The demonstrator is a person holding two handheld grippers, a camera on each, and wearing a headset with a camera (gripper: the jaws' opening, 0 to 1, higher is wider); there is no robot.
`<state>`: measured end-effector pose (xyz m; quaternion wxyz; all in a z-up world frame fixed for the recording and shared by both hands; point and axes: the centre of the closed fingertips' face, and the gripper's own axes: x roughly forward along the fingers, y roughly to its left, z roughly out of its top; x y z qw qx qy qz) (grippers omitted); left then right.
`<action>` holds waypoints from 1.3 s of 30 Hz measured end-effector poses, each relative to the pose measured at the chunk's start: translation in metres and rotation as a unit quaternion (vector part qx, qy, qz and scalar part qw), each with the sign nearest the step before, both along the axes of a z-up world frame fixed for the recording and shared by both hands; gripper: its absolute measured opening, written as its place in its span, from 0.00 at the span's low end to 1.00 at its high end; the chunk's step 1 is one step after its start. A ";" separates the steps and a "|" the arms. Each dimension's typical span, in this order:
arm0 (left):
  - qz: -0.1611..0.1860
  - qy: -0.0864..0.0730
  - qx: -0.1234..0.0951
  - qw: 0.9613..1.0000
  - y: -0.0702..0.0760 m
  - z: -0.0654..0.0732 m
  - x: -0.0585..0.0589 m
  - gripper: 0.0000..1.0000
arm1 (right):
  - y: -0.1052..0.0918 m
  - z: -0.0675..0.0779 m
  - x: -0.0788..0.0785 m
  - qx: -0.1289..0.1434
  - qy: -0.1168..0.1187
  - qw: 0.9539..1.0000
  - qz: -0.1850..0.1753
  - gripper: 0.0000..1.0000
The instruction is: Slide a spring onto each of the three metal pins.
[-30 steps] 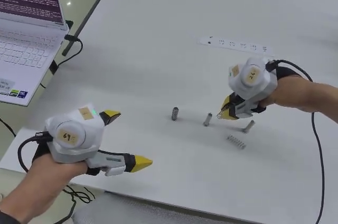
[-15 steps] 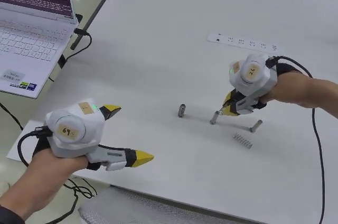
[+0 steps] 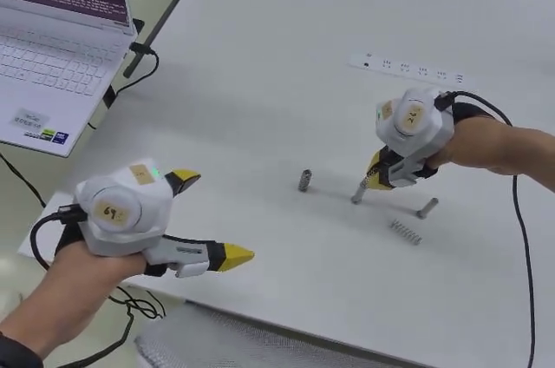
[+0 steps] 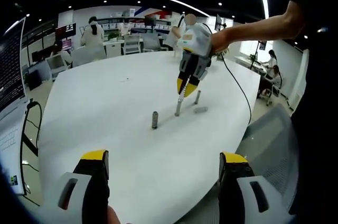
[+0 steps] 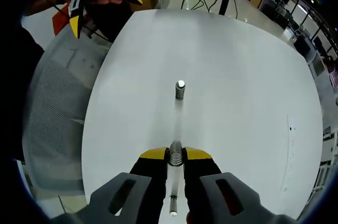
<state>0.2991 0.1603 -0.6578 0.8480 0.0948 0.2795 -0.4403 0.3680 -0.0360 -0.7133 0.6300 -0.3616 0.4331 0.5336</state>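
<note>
Steel coil first: the right gripper (image 3: pixel 376 180) has its jaws clamped on a spring (image 5: pixel 175 156), which in the right gripper view stands end-on between the yellow tips. In the head view the mid pin (image 3: pixel 358 193) sits just off those tips at 7 o'clock, so close that I cannot tell whether the coil's lower end has caught the pin's top.

The left gripper view shows spring and pin as one near-straight line running down from the tips to the table (image 3: pixel 260 82). The spring's long axis thus looks about matched to the pin's. My reading is that the step in hand is threading this second spring, and the coming move is a push along that shared axis, down toward the table.

At 9 o'clock from the mid pin stands the first pin (image 3: pixel 304 180), with a coil already round it. At 3 to 4 o'clock is the last pin (image 3: pixel 427 207), bare. A loose spring (image 3: pixel 404 231) lies flat at 7 o'clock from that one, near it but apart.

The left gripper (image 3: pixel 208 217) hangs at the table's 8 o'clock edge, jaws wide apart and holding nothing, well away from all three pins. The right one is plainly the nearer for the loose spring too.
</note>
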 end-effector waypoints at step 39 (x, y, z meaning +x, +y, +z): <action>0.006 0.004 -0.002 1.000 0.004 0.000 0.004 0.81 | 0.001 -0.017 0.003 -0.032 0.007 0.999 0.032 0.09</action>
